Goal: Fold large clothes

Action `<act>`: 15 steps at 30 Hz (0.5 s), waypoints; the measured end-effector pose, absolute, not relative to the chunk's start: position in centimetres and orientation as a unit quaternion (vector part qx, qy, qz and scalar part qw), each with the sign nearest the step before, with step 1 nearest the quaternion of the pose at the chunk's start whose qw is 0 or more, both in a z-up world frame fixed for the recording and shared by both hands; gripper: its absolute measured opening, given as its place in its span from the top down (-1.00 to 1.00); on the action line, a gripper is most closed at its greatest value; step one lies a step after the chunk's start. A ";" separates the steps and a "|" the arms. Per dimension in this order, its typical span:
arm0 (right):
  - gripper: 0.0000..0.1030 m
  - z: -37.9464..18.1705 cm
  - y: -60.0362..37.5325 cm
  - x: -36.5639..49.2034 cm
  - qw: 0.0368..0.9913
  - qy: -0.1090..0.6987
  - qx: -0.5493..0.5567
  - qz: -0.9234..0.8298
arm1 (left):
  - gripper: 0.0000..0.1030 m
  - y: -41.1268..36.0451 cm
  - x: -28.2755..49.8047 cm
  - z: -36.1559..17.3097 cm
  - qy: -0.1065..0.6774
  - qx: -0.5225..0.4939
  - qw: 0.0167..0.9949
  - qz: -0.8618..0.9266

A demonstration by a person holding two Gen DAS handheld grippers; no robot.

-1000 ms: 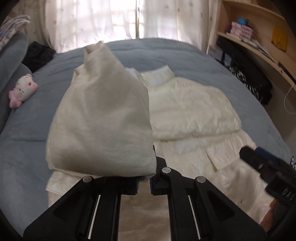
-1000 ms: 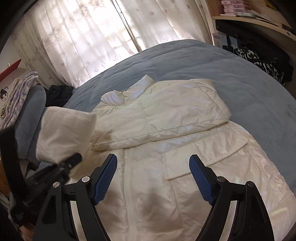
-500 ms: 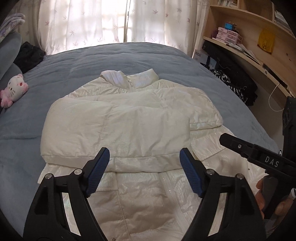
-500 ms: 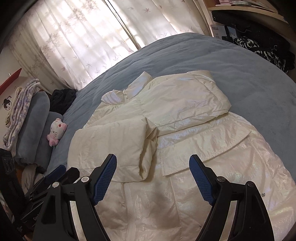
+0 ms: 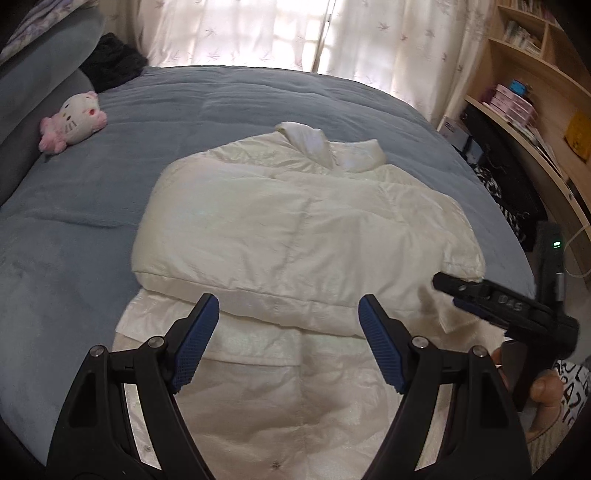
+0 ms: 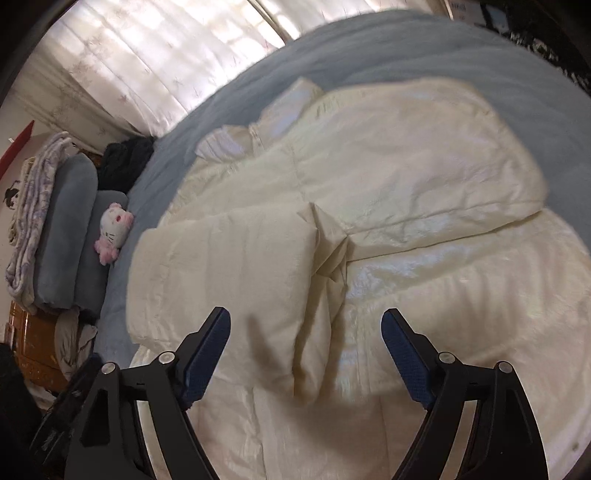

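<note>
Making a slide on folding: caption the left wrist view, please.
Open left gripper above a cream jacket, sleeves folded in, on a blue bed.

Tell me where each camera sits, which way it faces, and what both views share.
Left wrist: sits on the left gripper, facing down the bed toward the curtains; shows its own open jaws over the jacket, plus the right gripper and a hand.
Right wrist: sits on the right gripper, angled down at the jacket; shows its own open jaws, nothing held.
Shared: jacket, bed, curtains, plush toy.
</note>
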State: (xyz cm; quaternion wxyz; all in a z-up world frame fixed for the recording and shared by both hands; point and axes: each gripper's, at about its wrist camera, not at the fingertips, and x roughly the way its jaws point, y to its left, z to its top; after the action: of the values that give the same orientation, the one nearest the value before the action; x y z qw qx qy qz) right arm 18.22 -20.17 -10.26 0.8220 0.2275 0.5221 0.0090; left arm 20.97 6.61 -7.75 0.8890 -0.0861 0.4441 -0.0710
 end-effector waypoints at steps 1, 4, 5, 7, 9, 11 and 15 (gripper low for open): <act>-0.54 -11.2 -19.9 19.0 0.815 0.531 0.232 0.013 | -0.47 7.1 21.2 -7.6 0.443 -0.088 0.890 -0.066; 0.32 -13.2 -18.9 20.3 0.796 0.557 0.235 0.033 | -0.47 7.8 21.7 -7.1 0.436 -0.087 0.894 -0.053; 0.58 -12.9 -18.3 20.4 0.797 0.556 0.231 0.041 | -0.47 8.1 21.9 -6.9 0.433 -0.085 0.896 -0.047; 0.78 -10.6 -16.9 20.2 0.819 0.536 0.198 0.054 | -0.47 8.6 22.3 -6.5 0.429 -0.088 0.898 -0.041; 0.81 -7.2 -15.6 20.1 0.846 0.500 0.171 0.075 | -0.47 8.8 22.9 -6.1 0.424 -0.091 0.900 -0.038; 0.81 -3.6 -14.5 20.4 0.872 0.459 0.145 0.091 | -0.47 8.9 23.7 -5.6 0.418 -0.093 0.903 -0.033; 0.81 0.6 -13.7 22.5 0.911 0.395 0.086 0.078 | -0.47 8.6 25.6 -4.5 0.392 -0.090 0.915 -0.022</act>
State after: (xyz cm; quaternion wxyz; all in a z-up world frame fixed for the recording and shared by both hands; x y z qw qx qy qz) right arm 22.47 -13.65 0.56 0.9112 0.0859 0.3954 0.0780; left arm 25.59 8.58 -4.55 0.9153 -0.0900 0.3920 -0.0221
